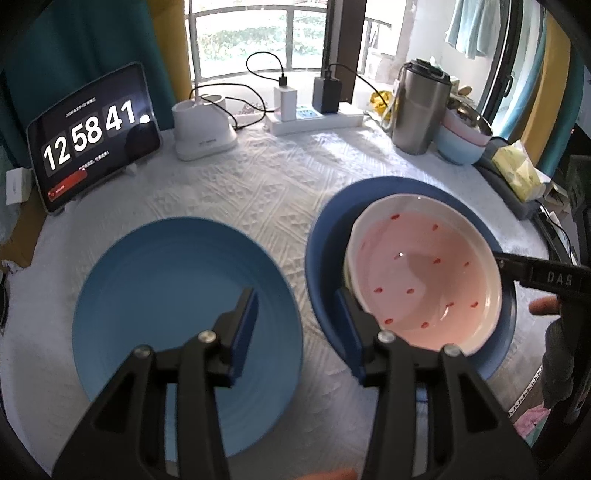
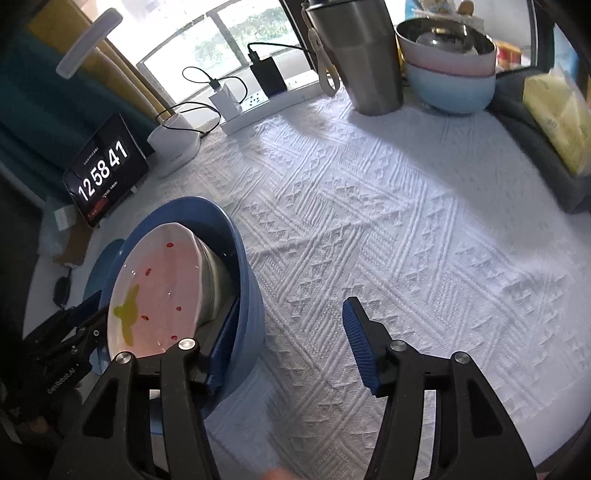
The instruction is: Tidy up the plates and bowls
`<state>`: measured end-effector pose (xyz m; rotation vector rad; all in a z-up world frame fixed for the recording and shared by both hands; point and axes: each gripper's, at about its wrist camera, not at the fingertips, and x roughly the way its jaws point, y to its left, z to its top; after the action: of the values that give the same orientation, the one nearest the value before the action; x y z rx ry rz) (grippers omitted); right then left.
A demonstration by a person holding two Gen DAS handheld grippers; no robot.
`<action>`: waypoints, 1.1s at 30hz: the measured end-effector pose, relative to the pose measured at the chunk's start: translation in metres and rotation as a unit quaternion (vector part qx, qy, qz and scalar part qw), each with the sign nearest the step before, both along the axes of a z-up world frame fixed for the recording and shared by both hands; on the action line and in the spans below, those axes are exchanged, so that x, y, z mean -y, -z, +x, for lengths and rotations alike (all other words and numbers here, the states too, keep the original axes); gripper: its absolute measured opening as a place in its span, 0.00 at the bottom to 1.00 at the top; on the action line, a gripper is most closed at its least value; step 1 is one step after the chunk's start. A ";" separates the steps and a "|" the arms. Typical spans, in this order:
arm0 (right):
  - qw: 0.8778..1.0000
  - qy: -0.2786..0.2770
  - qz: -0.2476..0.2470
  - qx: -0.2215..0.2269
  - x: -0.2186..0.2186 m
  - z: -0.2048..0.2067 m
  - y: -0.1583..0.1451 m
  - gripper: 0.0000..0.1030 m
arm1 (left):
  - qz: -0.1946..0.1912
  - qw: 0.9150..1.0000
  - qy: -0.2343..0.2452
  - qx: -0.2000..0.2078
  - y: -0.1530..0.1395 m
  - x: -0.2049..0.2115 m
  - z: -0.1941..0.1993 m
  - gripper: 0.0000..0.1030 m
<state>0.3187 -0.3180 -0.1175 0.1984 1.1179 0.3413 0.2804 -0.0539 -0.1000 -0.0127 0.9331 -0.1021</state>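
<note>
Pink bowl sat tilted inside dark blue bowl; glazed ceramic, judged rigid, slippery, breakable. Left gripper and right gripper were both spread, holding nothing. Best hold: pink rim near 7 o'clock.

Ahead of the tongs: white embossed tablecloth covers the table. Beyond its far edge, a barred window, daylight bright. Teal curtain far left.
</note>
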 end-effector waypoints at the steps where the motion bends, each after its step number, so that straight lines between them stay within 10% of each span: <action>1: 1.000 -0.001 -0.001 0.001 0.000 0.000 0.000 0.58 | -0.001 1.000 0.001 0.001 0.000 0.000 0.000 0.44; 17: 0.998 0.031 -0.039 0.048 -0.008 -0.008 -0.003 0.56 | -0.009 1.000 0.003 0.026 0.001 0.000 -0.004 0.40; 28: 0.997 0.010 -0.025 0.068 -0.026 -0.014 -0.009 0.09 | -0.005 0.999 0.018 0.046 0.000 0.012 -0.007 0.15; 33: 0.996 0.014 -0.035 0.080 -0.032 -0.017 -0.010 0.09 | -0.016 0.999 0.016 0.050 -0.001 0.010 -0.008 0.15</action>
<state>0.3017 -0.2862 -0.1075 0.1226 0.9658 0.2883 0.2720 -0.0639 -0.0994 -0.0221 0.8322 -0.1450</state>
